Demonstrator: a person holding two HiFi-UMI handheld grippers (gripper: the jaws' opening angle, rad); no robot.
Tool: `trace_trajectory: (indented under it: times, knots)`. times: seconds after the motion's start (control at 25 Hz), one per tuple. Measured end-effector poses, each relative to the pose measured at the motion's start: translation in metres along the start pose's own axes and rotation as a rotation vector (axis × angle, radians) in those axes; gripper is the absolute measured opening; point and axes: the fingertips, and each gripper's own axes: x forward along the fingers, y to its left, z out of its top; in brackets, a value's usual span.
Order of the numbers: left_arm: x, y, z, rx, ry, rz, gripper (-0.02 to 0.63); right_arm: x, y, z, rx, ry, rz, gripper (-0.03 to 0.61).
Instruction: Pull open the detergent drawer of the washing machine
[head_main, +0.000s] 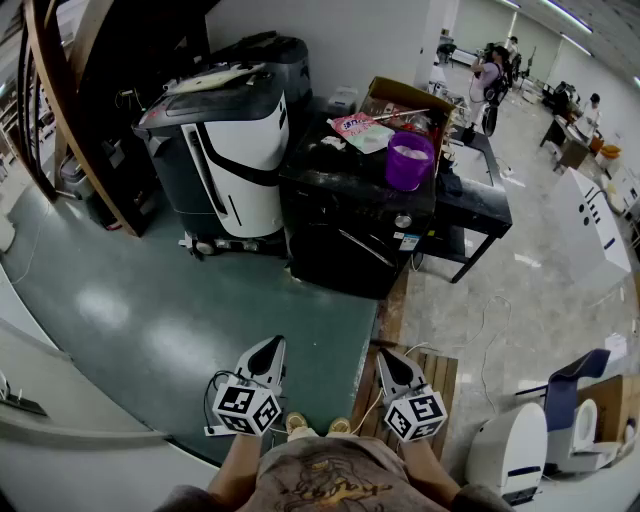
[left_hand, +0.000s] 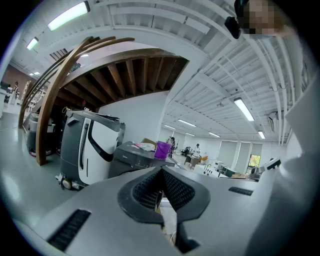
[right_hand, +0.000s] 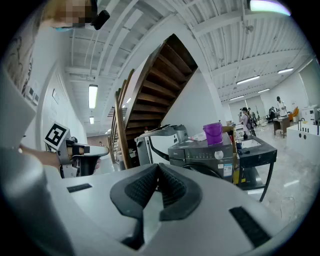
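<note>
The black washing machine (head_main: 355, 220) stands a few steps ahead of me, its front facing me. Its detergent drawer (right_hand: 182, 153) is the left part of the top panel, flush with the front, and a round knob (right_hand: 218, 155) sits right of it. On the lid are a purple bucket (head_main: 410, 160) and a pink packet (head_main: 355, 127). My left gripper (head_main: 264, 358) and right gripper (head_main: 393, 368) are held close to my body, far short of the machine. Both are shut and hold nothing. The right gripper view shows the left gripper (right_hand: 75, 150) off to its left.
A tall white-and-grey machine (head_main: 225, 150) stands just left of the washer, beside a wooden stair frame (head_main: 60, 110). A black table (head_main: 475, 200) and a cardboard box (head_main: 405, 100) are to the right. Below my right gripper lie a wooden pallet (head_main: 442, 375) and white appliances (head_main: 520, 450). People stand far back.
</note>
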Motion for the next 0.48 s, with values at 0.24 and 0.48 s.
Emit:
trace_trajectory:
  times: [0.24, 0.48]
  knots:
    - [0.005, -0.005, -0.003, -0.005, 0.01, 0.01, 0.021, 0.0, -0.007, 0.002, 0.019, -0.007, 0.012, 0.003]
    - [0.01, -0.014, -0.012, 0.002, 0.015, 0.019, 0.021, -0.005, -0.017, -0.006, 0.045, -0.001, 0.038, 0.003]
